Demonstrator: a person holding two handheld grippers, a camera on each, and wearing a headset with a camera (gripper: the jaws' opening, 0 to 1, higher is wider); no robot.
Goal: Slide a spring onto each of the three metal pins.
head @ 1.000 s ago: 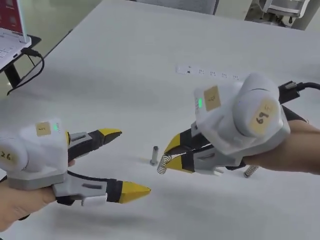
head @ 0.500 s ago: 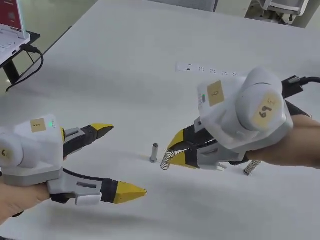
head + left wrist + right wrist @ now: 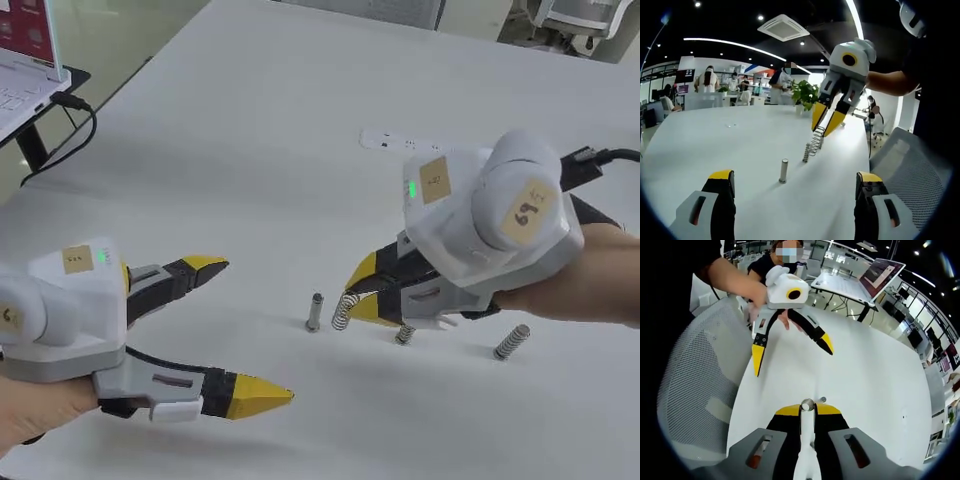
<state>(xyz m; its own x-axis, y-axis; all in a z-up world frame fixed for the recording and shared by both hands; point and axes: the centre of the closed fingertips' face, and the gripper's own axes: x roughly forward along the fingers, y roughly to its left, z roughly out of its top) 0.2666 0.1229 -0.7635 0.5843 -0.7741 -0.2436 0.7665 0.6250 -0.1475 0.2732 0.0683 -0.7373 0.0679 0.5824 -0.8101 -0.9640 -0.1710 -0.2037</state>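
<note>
My right gripper (image 3: 360, 296) is shut on a slanted coil spring (image 3: 345, 311), which hangs just right of a bare upright metal pin (image 3: 315, 312) on the white table (image 3: 260, 150). In the right gripper view the spring (image 3: 807, 404) shows end-on between the yellow tips. A short spring (image 3: 404, 335) stands below the right gripper, and I cannot tell if a pin is inside it. Another spring (image 3: 511, 342) leans further right. My left gripper (image 3: 238, 330) is open at the lower left, its tips pointing toward the pin (image 3: 784, 171). The left gripper view shows the right gripper (image 3: 825, 124) holding the spring (image 3: 816, 140).
A white power strip (image 3: 400, 142) lies on the table further back. A laptop (image 3: 25, 60) on a stand with a black cable (image 3: 80, 125) sits off the table's left edge. A mesh chair (image 3: 700, 385) stands beside the table.
My right gripper has lifted the spring up and slightly right of the bare pin. The short spring beneath it has come into sight. My left gripper stays open, roughly in place.
</note>
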